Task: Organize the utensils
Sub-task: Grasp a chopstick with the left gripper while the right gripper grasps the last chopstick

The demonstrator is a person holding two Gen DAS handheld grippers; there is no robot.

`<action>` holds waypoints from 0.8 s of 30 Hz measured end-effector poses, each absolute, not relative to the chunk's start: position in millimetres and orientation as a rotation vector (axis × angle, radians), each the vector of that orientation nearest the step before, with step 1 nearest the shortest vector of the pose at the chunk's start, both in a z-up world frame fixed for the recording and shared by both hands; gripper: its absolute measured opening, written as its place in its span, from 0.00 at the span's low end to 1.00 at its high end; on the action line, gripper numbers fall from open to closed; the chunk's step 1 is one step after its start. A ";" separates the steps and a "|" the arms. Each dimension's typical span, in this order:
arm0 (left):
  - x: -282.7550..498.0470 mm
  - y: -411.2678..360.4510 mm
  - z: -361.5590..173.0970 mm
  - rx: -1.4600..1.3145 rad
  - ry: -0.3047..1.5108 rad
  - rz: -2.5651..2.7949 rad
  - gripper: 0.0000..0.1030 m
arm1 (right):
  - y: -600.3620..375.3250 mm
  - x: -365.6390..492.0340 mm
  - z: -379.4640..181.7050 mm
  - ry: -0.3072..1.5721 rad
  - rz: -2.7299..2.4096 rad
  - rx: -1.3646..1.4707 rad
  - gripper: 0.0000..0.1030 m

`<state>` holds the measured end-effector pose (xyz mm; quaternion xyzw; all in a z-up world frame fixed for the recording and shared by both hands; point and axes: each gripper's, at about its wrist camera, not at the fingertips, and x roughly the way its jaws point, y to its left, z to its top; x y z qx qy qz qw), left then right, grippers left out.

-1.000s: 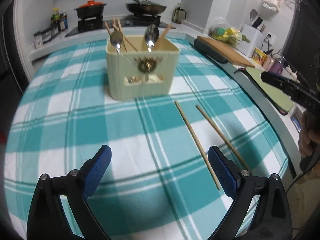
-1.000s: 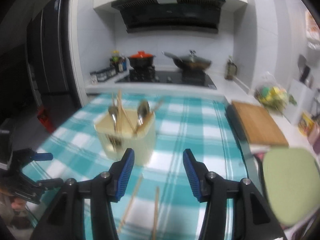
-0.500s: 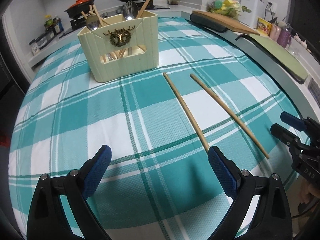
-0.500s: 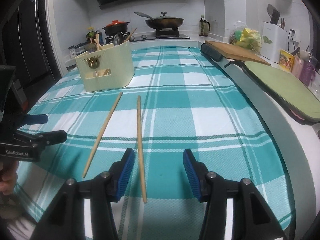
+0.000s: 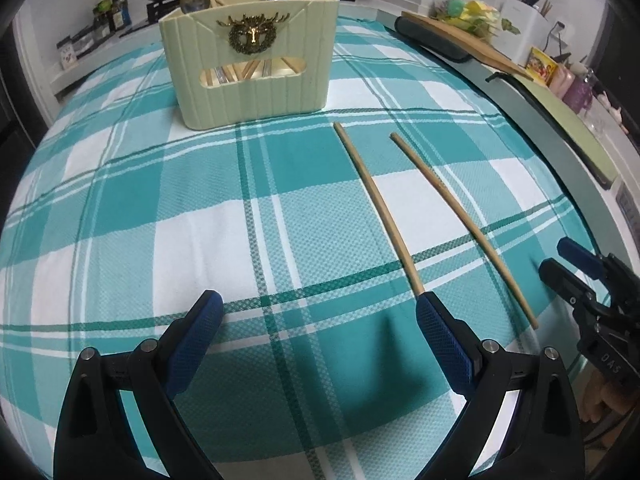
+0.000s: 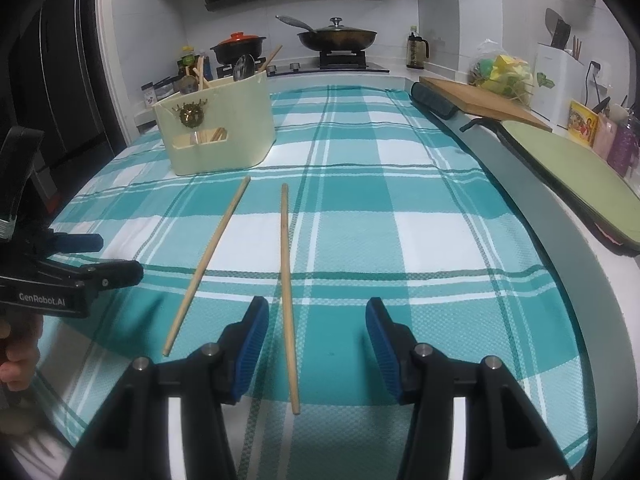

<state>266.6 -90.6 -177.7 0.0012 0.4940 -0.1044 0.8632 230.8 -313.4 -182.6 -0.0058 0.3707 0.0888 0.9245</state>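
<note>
Near the table's front edge, two chopsticks lie loose on the checked cloth (image 6: 400, 240): left chopstick (image 6: 208, 260), right chopstick (image 6: 287, 280). Right gripper (image 6: 316, 340) straddles the latter, jaws apart, gripping nothing. Left gripper (image 5: 320, 332) gapes empty. Utensil holder (image 6: 224, 136) stands farther back.

The counter (image 6: 560, 264) is covered by a teal-and-white checked cloth (image 6: 360, 220). A cream holder (image 5: 248, 60) stands on the cloth at the far side, with spoons and chopsticks sticking out of its top. Nearer, two loose chopsticks lie flat on the cloth, side by side but apart: the left chopstick (image 5: 378, 208) and the right chopstick (image 5: 460, 224). Along the counter's right edge, off the cloth, lie a wooden board (image 6: 484, 104) on a dark roll and a green mat (image 6: 568, 168).
</note>
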 end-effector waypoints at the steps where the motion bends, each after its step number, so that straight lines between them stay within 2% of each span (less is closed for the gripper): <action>1: 269.9 -91.2 -178.7 -0.009 1.041 -0.225 0.95 | -314.7 230.8 -183.3 0.761 0.178 -0.011 0.50; 7: 307.4 -121.3 -179.8 0.051 1.029 -0.240 0.95 | -322.7 237.0 -185.3 0.775 0.173 0.009 0.50; 11: 321.8 -155.7 -191.2 0.202 0.987 -0.194 0.93 | -321.5 239.7 -185.6 0.774 0.177 0.023 0.50; 17: 319.5 -164.0 -202.3 0.220 0.963 -0.214 0.54 | -321.9 233.2 -183.8 0.769 0.175 0.014 0.50; 19: 316.2 -163.4 -201.1 0.203 0.962 -0.235 0.26 | -323.6 231.7 -183.2 0.767 0.169 0.014 0.50; 21: 312.7 -162.4 -200.6 0.210 0.960 -0.239 0.10 | -325.1 232.1 -184.0 0.769 0.172 0.023 0.50; 24: 306.3 -150.1 -200.3 0.200 0.953 -0.227 0.08 | -323.6 233.4 -186.7 0.777 0.177 0.033 0.50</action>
